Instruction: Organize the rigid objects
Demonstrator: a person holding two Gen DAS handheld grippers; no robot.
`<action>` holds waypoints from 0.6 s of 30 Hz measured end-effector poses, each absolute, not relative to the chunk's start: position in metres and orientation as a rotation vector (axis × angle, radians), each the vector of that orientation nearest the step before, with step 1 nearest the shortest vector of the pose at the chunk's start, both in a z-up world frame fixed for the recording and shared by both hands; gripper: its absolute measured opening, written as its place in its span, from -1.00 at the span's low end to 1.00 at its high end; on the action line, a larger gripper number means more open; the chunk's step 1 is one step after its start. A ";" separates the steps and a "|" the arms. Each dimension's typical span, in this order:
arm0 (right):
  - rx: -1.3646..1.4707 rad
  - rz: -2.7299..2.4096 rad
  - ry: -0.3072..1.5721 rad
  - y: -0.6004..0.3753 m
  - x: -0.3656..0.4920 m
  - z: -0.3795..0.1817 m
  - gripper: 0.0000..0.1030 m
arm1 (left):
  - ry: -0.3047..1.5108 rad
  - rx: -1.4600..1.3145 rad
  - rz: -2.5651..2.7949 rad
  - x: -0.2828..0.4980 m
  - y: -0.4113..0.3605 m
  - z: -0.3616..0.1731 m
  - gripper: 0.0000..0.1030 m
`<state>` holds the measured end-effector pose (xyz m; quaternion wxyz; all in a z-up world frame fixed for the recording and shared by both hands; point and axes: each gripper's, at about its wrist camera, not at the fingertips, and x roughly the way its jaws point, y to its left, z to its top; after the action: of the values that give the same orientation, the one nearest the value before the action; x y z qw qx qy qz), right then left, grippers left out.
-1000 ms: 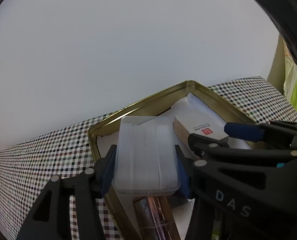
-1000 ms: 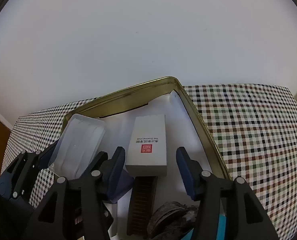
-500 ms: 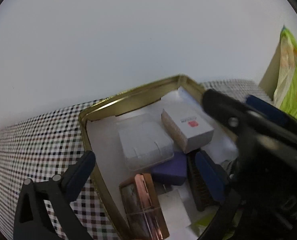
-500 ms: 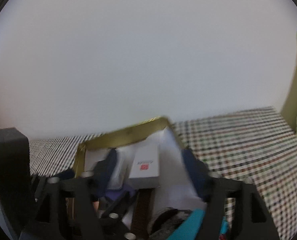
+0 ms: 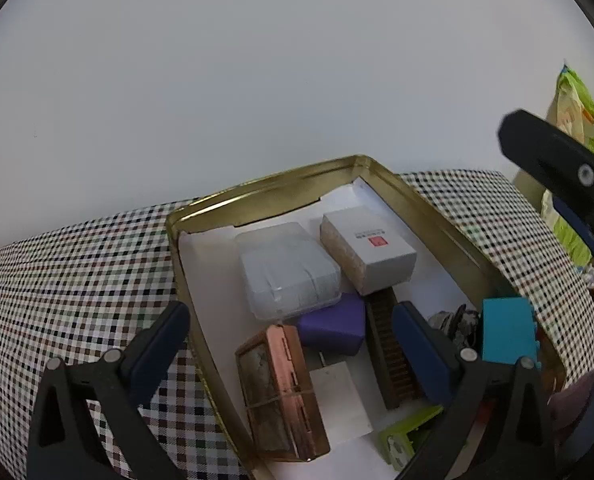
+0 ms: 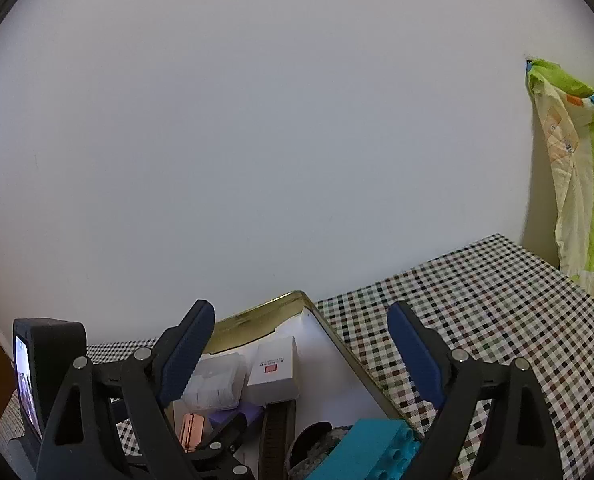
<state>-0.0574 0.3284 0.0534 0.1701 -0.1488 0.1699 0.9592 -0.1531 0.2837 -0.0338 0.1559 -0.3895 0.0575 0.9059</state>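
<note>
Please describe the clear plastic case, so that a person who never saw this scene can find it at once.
Look into the gold tin on the checked tablecloth. Near its far wall, the clear plastic case lies flat beside the white box with a red stamp. It alone is see-through and ribbed; the purple block before it is opaque.

Checked tablecloth (table) bears gold tin.

A checked tablecloth covers the table, its small squares dark, white and reddish. Behind the cloth rises a plain white wall — and at the cloth's far right corner hangs a green-and-cream bag — crumpled, against the wall.
</note>
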 end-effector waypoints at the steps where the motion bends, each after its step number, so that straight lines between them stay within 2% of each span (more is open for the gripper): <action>1: -0.411 2.724 0.483 0.328 -0.056 0.053 0.75 | 0.155 -1.110 2.604 -0.154 0.283 -0.033 0.99; 13: -0.299 2.711 0.419 0.315 -0.037 0.052 0.76 | 0.141 -0.994 2.720 -0.139 0.273 -0.021 0.99; 18: -0.276 2.695 0.433 0.315 -0.028 0.051 0.76 | 0.140 -0.857 2.819 -0.123 0.266 -0.012 0.99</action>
<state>-0.0276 0.3147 0.0506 0.1978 -0.0985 0.1548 0.9629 -0.1226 0.2659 -0.0116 0.0960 -0.2892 0.0472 0.9513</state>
